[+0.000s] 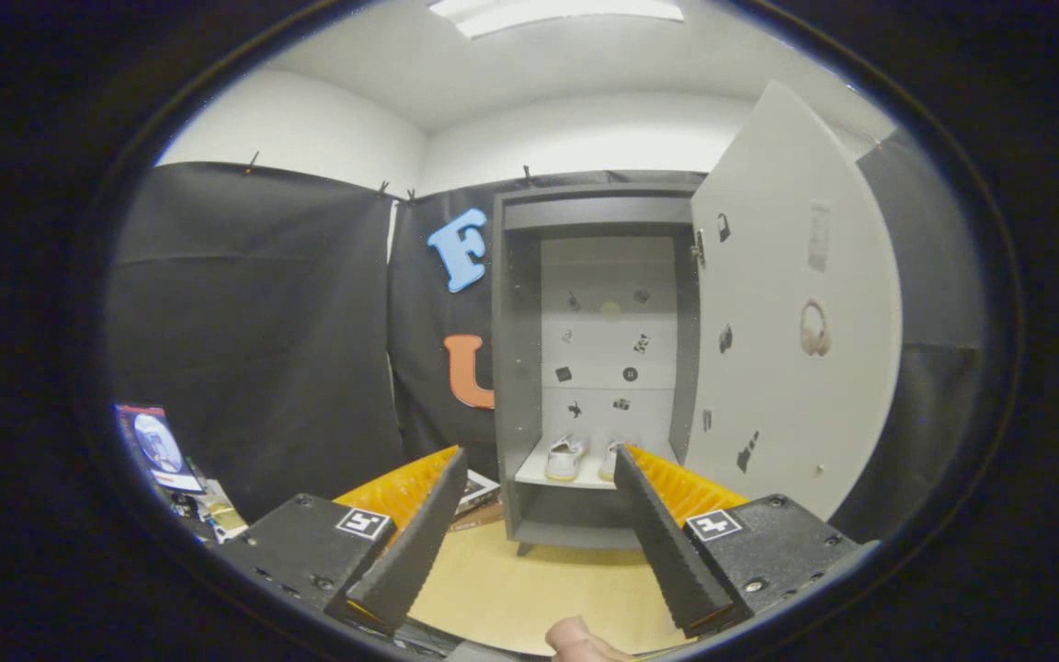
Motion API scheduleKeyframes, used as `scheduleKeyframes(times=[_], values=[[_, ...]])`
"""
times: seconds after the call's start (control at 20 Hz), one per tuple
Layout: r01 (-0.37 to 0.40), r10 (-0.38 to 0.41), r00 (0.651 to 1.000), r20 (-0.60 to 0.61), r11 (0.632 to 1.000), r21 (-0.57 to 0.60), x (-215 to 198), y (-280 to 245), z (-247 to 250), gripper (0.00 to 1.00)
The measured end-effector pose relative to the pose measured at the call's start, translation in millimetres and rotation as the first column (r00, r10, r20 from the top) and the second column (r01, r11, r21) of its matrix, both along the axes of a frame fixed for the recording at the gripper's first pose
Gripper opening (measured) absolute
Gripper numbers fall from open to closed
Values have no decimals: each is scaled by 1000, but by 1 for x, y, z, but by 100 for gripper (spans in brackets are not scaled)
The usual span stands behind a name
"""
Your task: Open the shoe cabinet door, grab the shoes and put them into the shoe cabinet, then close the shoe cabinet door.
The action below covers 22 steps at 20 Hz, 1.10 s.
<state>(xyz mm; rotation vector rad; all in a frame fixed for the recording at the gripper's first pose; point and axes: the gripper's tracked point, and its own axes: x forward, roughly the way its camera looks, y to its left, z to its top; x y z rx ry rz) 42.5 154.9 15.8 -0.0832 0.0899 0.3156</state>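
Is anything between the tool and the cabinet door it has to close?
Nothing visible. The tool is open with bare floor ahead, and the door stands swung wide beside the cabinet. The shoes sit on the shelf, inside the frame.

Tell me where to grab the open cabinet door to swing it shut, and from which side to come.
Take the door at its free edge, the one farthest from the hinge, coming from the right so as to push it toward the cabinet. It stands wide open, swung out to the right, and no handle is visible. The gripper is open, holding nothing; the shoes already sit inside.
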Motion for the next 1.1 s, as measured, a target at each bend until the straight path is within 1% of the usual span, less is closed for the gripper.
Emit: scheduleKeyframes(times=[0.15, 0.3, 0.4, 0.5, 0.6, 0.7, 0.75, 0.95, 1.1], values=[[50, -50, 999, 5, 999, -15, -27, -39, 9, 100], [33, -33, 999, -12, 999, -14, -56, -72, 11, 100], [44, -44, 999, 6, 999, 10, -67, -102, 20, 100], [96, -96, 995, 33, 995, 9, -67, -140, 26, 100], [141, -141, 989, 33, 990, 4, -67, -175, 26, 100], [153, -153, 988, 13, 987, 39, -67, -201, 31, 100], [157, -159, 987, 25, 987, 44, -65, -212, 34, 100], [258, -258, 965, 53, 966, -6, -46, -281, 39, 100], [296, -296, 955, 15, 954, -42, -38, -315, 29, 100]])
